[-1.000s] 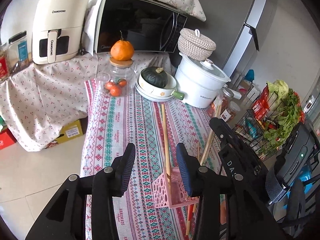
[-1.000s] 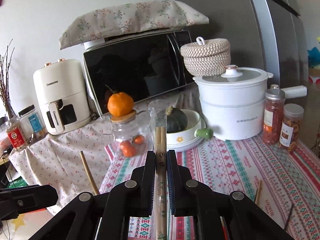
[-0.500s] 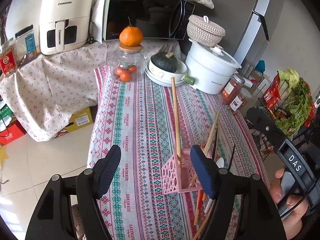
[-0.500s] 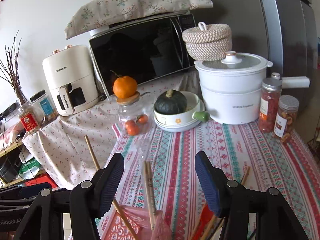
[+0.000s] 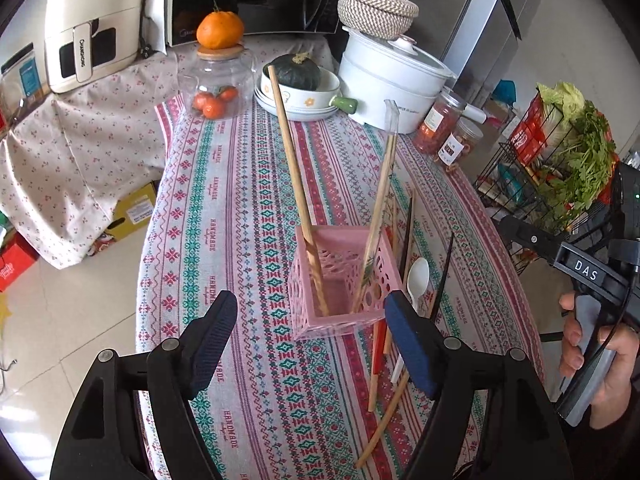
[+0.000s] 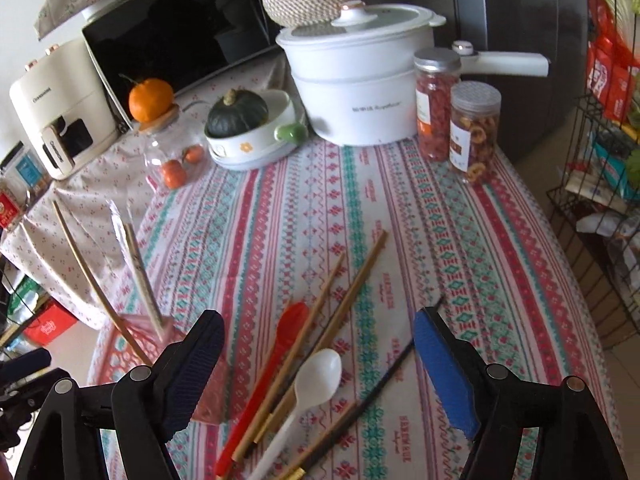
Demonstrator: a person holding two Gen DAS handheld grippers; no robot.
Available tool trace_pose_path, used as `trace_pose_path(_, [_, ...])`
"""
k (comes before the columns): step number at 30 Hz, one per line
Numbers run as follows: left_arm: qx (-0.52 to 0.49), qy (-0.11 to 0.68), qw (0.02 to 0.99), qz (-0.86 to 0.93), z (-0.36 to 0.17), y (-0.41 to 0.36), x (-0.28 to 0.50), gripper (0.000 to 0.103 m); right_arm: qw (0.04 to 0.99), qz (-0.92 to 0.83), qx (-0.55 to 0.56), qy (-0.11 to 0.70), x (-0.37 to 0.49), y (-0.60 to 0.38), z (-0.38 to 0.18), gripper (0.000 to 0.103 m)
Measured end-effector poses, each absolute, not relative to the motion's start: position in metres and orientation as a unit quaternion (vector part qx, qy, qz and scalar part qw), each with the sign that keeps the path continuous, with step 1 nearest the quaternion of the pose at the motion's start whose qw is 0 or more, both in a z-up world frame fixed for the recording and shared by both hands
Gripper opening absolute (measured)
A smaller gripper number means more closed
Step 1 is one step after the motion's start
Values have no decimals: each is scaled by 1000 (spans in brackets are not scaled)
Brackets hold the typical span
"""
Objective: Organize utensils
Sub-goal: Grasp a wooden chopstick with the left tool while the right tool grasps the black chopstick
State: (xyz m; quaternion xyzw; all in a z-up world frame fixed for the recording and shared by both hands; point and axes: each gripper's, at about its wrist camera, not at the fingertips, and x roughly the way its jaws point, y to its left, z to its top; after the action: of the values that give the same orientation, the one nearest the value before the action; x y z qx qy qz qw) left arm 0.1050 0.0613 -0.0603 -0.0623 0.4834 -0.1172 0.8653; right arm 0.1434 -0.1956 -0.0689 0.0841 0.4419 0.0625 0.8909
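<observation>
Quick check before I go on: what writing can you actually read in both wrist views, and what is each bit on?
"CHANGHONG": air fryer, on top and handle.
"HANDMADE": tablecloth, repeated along stripes.
"DAS": right gripper's body.
White pot: print too blurred.
Jar labels: too small.

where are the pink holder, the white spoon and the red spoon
pink holder (image 5: 340, 322): left wrist view, on its near perforated wall
white spoon (image 6: 319, 372): right wrist view, on the bowl of the spoon
red spoon (image 6: 292, 320): right wrist view, on the bowl of the spoon
</observation>
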Motion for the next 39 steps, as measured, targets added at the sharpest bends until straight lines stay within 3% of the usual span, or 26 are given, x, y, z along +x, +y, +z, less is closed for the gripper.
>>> trace_pose_path(8, [-50, 520, 838, -155, -74, 35, 100, 79, 815, 29, 89, 572, 170, -231, -147, 82])
trace_pose_path(19, [-5, 527, 832, -176, -76, 19, 92, 79, 797, -2, 52, 601, 210, -224, -187, 79])
trace_pose_path(23, [0, 526, 831, -181, -77, 20, 89, 79, 804, -13, 11, 594, 210, -214, -187, 61])
trace_pose_path(27, [7, 524, 831, -188, -76, 18, 85, 79, 805, 13, -4, 593, 204, -212, -184, 22])
trace_pose_path(35, [23, 516, 827, -223, -71, -5, 72, 78, 787, 50, 28, 614, 177, -240, -183, 8])
trace_pose_path(39, [50, 514, 820, -246, -75, -28, 61, 68, 785, 58, 52, 614, 155, -257, -175, 5])
